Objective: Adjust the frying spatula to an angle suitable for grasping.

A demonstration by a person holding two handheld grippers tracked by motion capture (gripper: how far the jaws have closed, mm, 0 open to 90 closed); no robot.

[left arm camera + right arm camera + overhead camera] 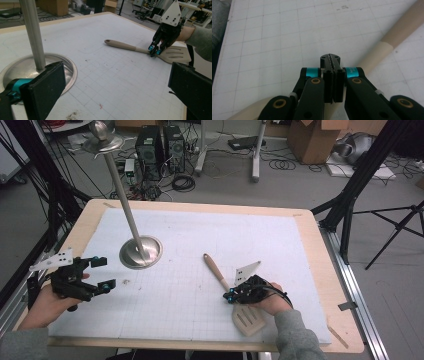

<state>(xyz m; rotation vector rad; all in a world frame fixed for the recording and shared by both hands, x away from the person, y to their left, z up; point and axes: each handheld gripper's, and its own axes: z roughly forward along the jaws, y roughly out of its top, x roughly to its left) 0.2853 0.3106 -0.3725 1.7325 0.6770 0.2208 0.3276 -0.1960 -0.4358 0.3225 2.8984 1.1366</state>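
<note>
2 grippers are out, and the right gripper (231, 296) is the one close to the spatula (235, 296). Its jaws are pressed together with nothing between them, right over the spatula's neck. The spatula lies flat, handle pointing toward the metal stand (140, 252). The left gripper (102, 273), jaws spread wide, waits beside that stand.

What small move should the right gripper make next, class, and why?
Probably open its fingers. The right gripper sits over the spatula where handle meets blade, but its fingers are pressed together with nothing between them, so they must part before gripping.
</note>
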